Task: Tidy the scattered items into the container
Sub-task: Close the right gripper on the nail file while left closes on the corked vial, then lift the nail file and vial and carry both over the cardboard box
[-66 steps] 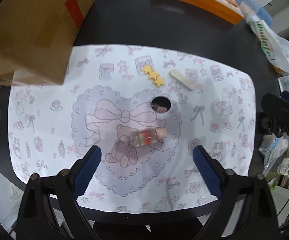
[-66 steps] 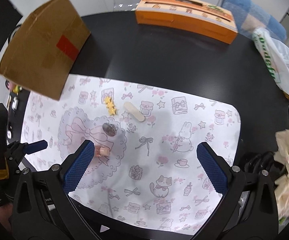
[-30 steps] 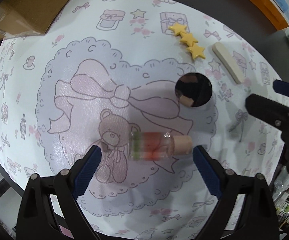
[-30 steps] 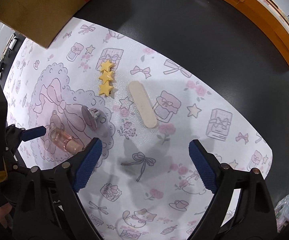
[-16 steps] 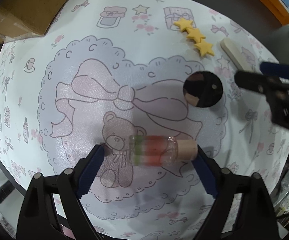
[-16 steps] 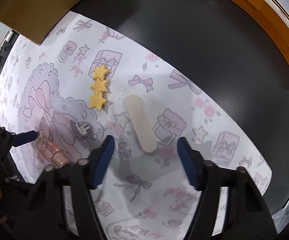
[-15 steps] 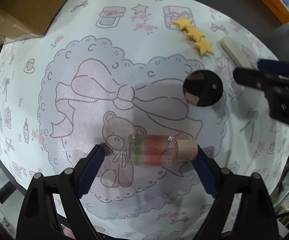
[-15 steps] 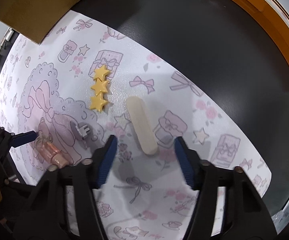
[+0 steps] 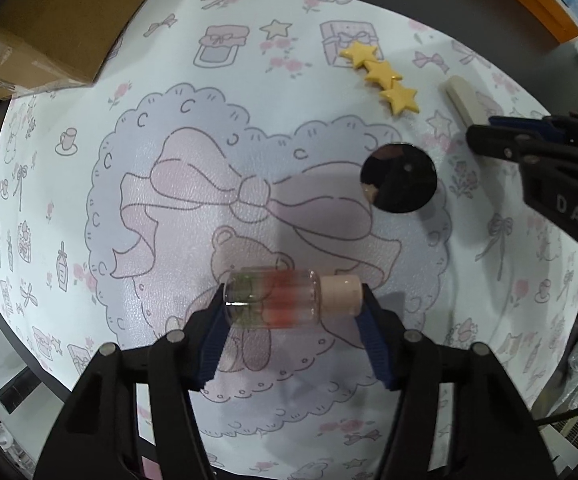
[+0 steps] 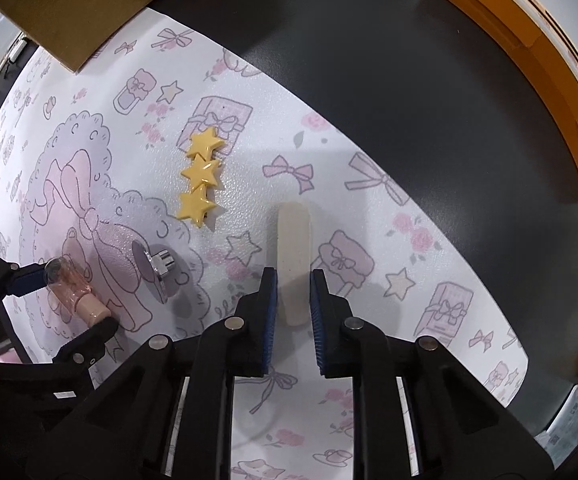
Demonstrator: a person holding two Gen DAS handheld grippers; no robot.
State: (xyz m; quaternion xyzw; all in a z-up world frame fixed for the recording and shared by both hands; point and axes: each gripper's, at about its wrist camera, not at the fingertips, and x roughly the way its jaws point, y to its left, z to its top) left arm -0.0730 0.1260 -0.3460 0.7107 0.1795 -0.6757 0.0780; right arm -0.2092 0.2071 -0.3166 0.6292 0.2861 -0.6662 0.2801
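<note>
Left wrist view: your left claw (image 9: 293, 300) squeezes the little glass bottle (image 9: 275, 298) end to end, one pad on its glass bottom and one on its cork, likely so the round bottle cannot roll away. It lies on its side on the picture mat (image 9: 69, 184). The star clip (image 9: 381, 76) and round mirror (image 9: 398, 177) lie further out on the mat. The cardboard box (image 9: 61, 20), probably the container, sits at the far left corner.

Right wrist view: your right claw (image 10: 293, 280) has its pads on both long sides of the flat nail file (image 10: 295, 256), touching or nearly so. The file lies flat on the mat over the dark worktop (image 10: 389, 80).
</note>
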